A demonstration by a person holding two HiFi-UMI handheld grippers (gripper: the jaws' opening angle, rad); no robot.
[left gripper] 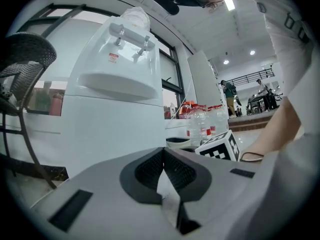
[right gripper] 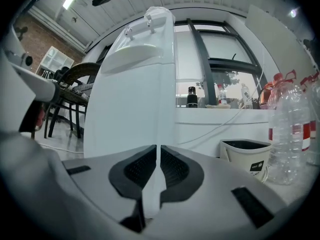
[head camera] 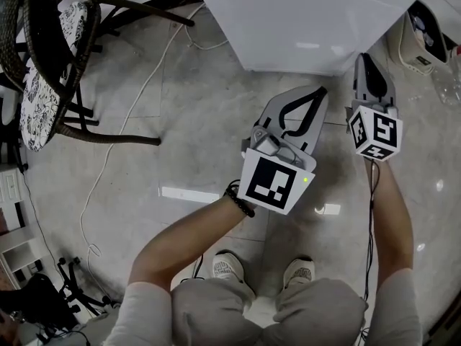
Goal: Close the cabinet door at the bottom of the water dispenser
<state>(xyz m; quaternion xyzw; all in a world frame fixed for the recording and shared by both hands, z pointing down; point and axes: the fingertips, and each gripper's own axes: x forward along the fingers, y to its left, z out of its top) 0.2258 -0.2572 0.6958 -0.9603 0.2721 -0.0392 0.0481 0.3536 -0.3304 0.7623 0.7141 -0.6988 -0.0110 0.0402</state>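
The white water dispenser (head camera: pixel 310 20) stands on the tiled floor straight ahead. Its lower front (left gripper: pixel 115 134) is a flat white face, and I see no door standing out from it. My left gripper (head camera: pixel 319 92) points level at the base, a short way off, and its jaws (left gripper: pixel 163 151) are shut with nothing in them. To its right, my right gripper (head camera: pixel 364 58) reaches close to the dispenser's right front corner (right gripper: pixel 156 109). Only a thin slit shows between its jaws (right gripper: pixel 158 148), and nothing is held there.
A wicker chair (head camera: pixel 43 56) with a patterned cushion stands at the left, and a white cable (head camera: pixel 122 128) trails across the floor. A white bucket (right gripper: pixel 247 156) and plastic bottles (right gripper: pixel 292 134) sit right of the dispenser. The person's shoes (head camera: pixel 230 265) are below.
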